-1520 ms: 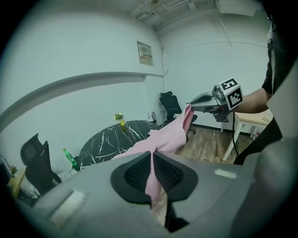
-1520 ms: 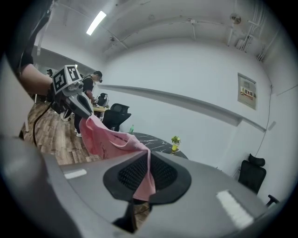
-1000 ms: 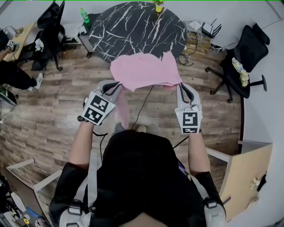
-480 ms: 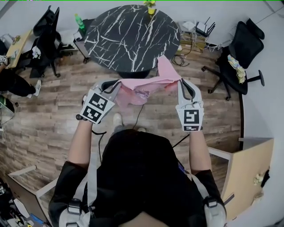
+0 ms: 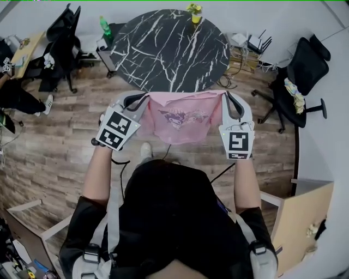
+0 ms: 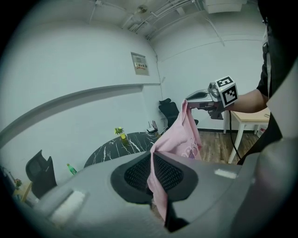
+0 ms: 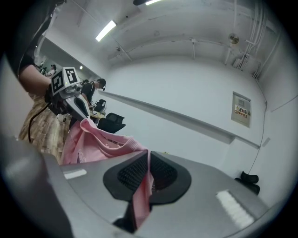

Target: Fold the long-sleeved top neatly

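A pink long-sleeved top with a printed picture on its front hangs in the air, stretched between my two grippers in front of the round black marble table. My left gripper is shut on the top's left upper edge; in the left gripper view pink cloth runs between its black pads. My right gripper is shut on the right upper edge, with pink cloth pinched between its pads. Each gripper view shows the other gripper at the far end of the top.
Black office chairs stand at the right and far left. A green bottle and a yellow cup with a plant are at the table's far side. Cables and boxes lie on the wooden floor. A pale cabinet stands at lower right.
Both grippers have risen and lifted the top off the table edge. It was bunched on the table; now it hangs spread flat between them with its print showing.
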A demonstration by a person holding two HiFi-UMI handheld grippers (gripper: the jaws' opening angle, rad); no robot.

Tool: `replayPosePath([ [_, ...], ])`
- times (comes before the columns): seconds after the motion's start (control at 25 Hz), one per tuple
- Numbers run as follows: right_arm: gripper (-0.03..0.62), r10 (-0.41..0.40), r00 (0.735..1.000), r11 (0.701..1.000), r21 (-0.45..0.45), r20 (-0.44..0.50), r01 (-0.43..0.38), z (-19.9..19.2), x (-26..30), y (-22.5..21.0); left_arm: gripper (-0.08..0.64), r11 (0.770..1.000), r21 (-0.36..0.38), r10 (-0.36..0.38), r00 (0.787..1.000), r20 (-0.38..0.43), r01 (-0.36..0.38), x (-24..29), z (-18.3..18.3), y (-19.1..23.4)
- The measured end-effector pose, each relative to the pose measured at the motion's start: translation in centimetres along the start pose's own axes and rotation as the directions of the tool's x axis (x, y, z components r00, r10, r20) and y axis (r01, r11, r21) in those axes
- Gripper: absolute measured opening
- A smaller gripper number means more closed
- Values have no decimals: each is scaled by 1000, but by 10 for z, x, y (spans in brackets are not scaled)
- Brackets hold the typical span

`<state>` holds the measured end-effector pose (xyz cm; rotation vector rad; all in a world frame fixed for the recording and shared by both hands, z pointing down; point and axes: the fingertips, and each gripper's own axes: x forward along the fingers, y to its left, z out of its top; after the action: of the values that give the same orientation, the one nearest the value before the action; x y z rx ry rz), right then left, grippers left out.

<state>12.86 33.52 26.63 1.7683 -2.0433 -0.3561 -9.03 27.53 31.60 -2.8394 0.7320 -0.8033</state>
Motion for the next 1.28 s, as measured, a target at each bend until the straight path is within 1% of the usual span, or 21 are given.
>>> replayPosePath([
  [0.16,20,14,1000,1000,6,8,-14,8,24,8,23,1000,-6,17,1000,13,-17,-4,1,30],
  [0.36,20,40,999,999,17,25,-41,22,60,20,23,999,-9,35,999,12,-35,-6,-7,67],
  [0.52,20,46,998,999,-9,44,-46,40,86,28,23,999,-12,50,998,25,-49,-8,-12,99],
  [0.68,20,45,998,998,-33,33,-44,49,112,31,23,998,-9,56,998,38,-56,-4,-11,130],
  [0.92,20,-15,1000,1000,-25,-12,15,51,150,23,23,1000,-9,11,999,48,-11,21,-7,169],
  [1.16,20,-91,994,995,-36,-54,89,55,180,20,24,998,49,-47,998,45,45,41,-5,204],
  [1.28,20,-117,991,993,-20,-68,116,55,195,20,25,996,67,-59,997,46,56,49,-4,221],
])
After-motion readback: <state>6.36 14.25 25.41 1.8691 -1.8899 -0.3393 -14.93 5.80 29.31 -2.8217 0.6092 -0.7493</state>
